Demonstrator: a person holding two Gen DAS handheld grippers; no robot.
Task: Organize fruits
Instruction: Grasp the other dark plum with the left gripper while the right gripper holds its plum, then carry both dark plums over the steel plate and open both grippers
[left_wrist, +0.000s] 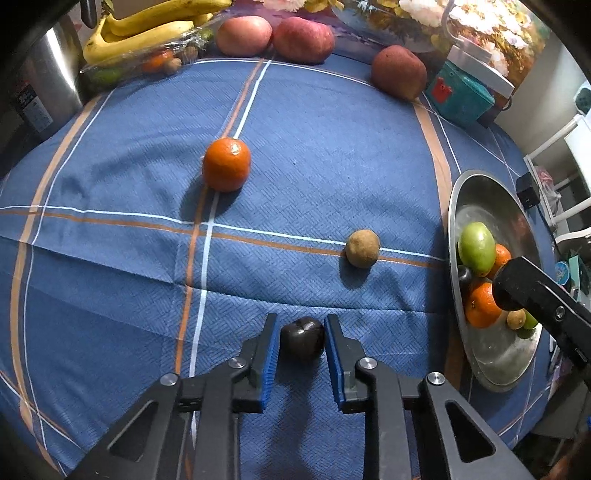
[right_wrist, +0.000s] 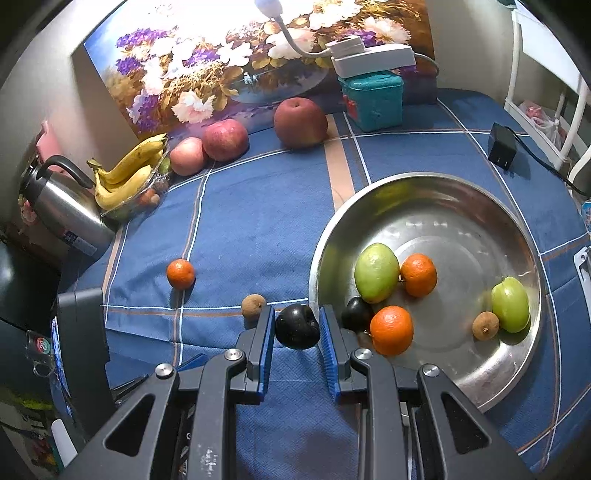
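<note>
Right claw (right_wrist: 297, 326) grips plum (right_wrist: 297, 326) beside fruit-filled steel bowl (right_wrist: 424, 192).

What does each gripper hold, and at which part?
Each holds a dark plum by its sides: left gripper one plum, right gripper another plum.

Blue tablecloth (left_wrist: 332, 166) (orange-and-white check lines), orange mandarin (left_wrist: 226, 164), near-black plum (left_wrist: 303, 338).

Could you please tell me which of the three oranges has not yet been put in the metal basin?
The orange sitting alone on the blue tablecloth, left of the basin; the other two oranges lie inside it.
</note>
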